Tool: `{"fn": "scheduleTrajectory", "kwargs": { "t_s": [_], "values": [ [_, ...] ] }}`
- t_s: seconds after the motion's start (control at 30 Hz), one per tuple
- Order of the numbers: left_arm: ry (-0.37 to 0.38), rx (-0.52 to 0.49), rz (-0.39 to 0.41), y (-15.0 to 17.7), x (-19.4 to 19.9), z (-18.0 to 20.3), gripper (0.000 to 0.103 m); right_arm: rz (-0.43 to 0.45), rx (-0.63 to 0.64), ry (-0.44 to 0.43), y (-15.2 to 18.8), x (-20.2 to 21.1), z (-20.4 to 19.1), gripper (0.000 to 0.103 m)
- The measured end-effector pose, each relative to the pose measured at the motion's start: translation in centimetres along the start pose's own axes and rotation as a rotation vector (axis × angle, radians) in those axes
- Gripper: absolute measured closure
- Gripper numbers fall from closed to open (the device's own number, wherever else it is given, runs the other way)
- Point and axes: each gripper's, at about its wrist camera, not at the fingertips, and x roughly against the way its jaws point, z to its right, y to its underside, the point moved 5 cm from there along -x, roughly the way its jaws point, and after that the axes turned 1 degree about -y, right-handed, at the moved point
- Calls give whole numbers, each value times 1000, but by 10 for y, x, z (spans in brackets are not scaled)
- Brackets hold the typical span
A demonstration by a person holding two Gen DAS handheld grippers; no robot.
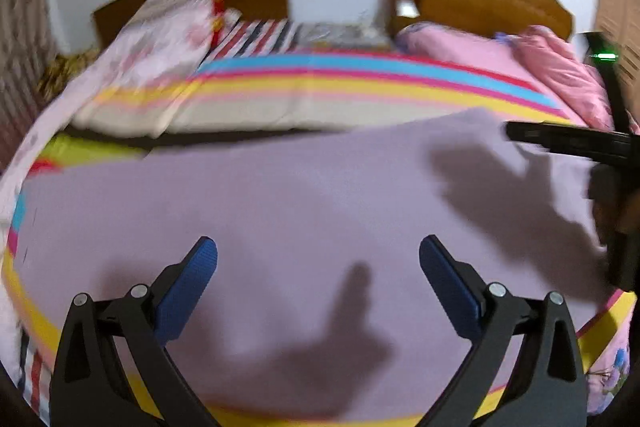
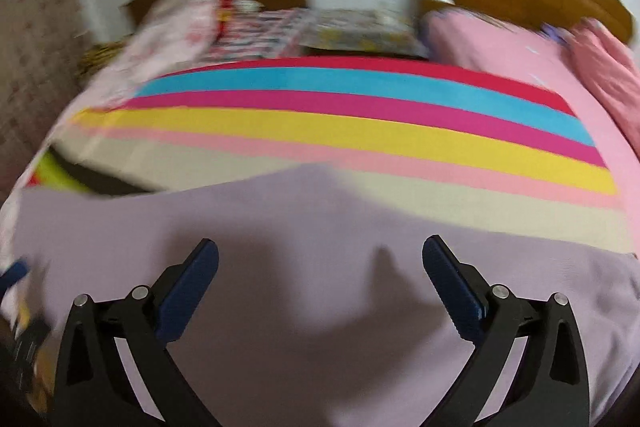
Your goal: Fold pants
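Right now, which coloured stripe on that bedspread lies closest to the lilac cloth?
The cream stripe: the lilac cloth overlaps its edge. The pale pink, yellow, magenta, blue and red stripes lie progressively farther off.

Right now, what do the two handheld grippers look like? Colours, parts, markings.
Both match. The left gripper and the right gripper each have two matte black plastic arms that curve outward, with round silver pivot bolts at the linkages. Blue ribbed rubber pads line the inner finger faces. In the left view, the right gripper's black body shows a small green light. No cables or sleeves are visible.
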Motion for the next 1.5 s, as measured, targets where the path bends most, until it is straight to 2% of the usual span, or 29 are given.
{"fn": "scheduleTrajectory", "kwargs": {
  "t_s": [0.07,0.13,0.17,0.23,0.3,0.43,0.5,0.6,0.73,0.8,0.87,1.0,1.1,1.2,1.27,1.3,1.33,1.4,1.5],
  "values": [
    [-20,8,-48,15,-7,-18,3,-12,67,-25,2,-7,-31,5],
    [-39,-38,-86,33,-14,-27,2,-45,100,-29,4,-21,-50,5],
    [-21,-40,-56,37,-10,-29,2,-75,99,-14,5,-31,-54,5],
    [-9,-40,-57,44,-4,-31,2,-135,79,41,8,-46,-55,5],
    [-13,-30,-56,49,4,-34,2,-144,62,85,4,-52,-54,5],
    [-62,65,3,52,21,-69,2,-98,135,-7,-6,-45,-97,5],
    [-47,180,36,51,29,-103,2,-72,228,-69,-5,-45,-128,5],
    [-19,433,70,60,43,-169,2,-95,313,-79,8,-59,-156,5],
    [24,736,109,89,55,-247,2,-113,245,-128,6,-68,-147,4],
    [33,837,110,102,52,-278,2,-108,224,-148,4,-69,-141,4],
    [61,882,110,109,48,-294,2,-109,232,-138,8,-66,-144,4],
    [76,923,128,109,38,-308,2,-112,253,-112,12,-66,-149,4],
    [33,878,113,94,30,-302,2,-103,288,-59,11,-61,-162,5],
    [-24,777,104,80,25,-281,2,-86,365,-126,5,-61,-198,5],
    [-54,749,96,77,20,-277,2,-89,445,-175,4,-68,-231,5],
    [-61,756,92,76,18,-277,2,-105,470,-174,6,-76,-241,5],
    [-52,770,94,74,17,-281,2,-116,472,-167,8,-82,-246,5],
    [-17,810,116,75,18,-292,2,-126,408,-212,4,-90,-243,4],
    [92,877,165,77,19,-313,3,-124,377,-229,1,-91,-237,4]
  ]
}}
